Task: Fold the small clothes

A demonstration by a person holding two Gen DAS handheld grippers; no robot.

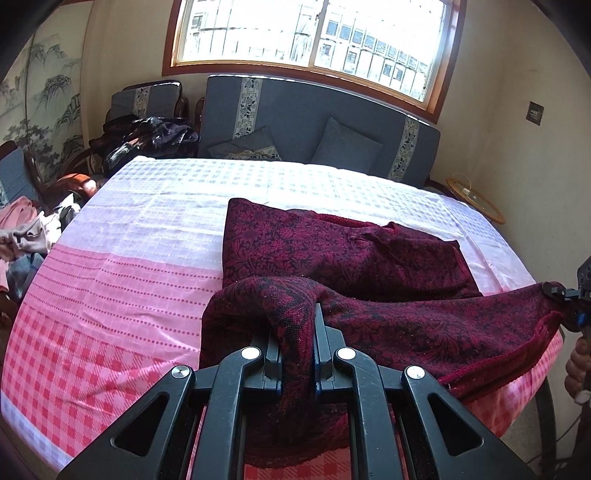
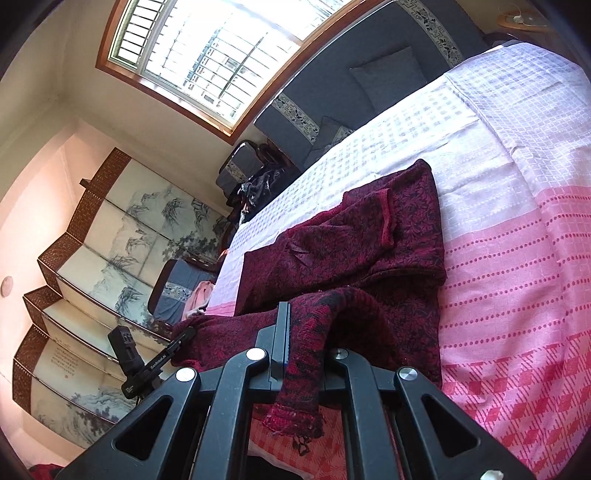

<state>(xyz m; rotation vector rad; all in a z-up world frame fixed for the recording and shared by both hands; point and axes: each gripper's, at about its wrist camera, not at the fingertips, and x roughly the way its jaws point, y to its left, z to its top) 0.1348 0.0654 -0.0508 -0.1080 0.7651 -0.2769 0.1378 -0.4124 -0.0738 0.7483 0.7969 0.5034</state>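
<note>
While both grippers pinch it, the maroon garment (image 1: 332, 254) lies ahead.

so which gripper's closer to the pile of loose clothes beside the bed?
Left. The left gripper, shut on the maroon garment, sits on the side toward the clothes pile; the right gripper holds the garment's opposite end, farther away.

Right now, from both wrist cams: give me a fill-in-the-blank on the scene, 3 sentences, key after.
1. Both the left gripper and the right gripper are shut on the dark red ____.
2. The tablecloth under it is checked in white and ____.
3. Behind the table, below the window, stands a ____ sofa with cushions.

Missing words: garment; pink; grey
</note>
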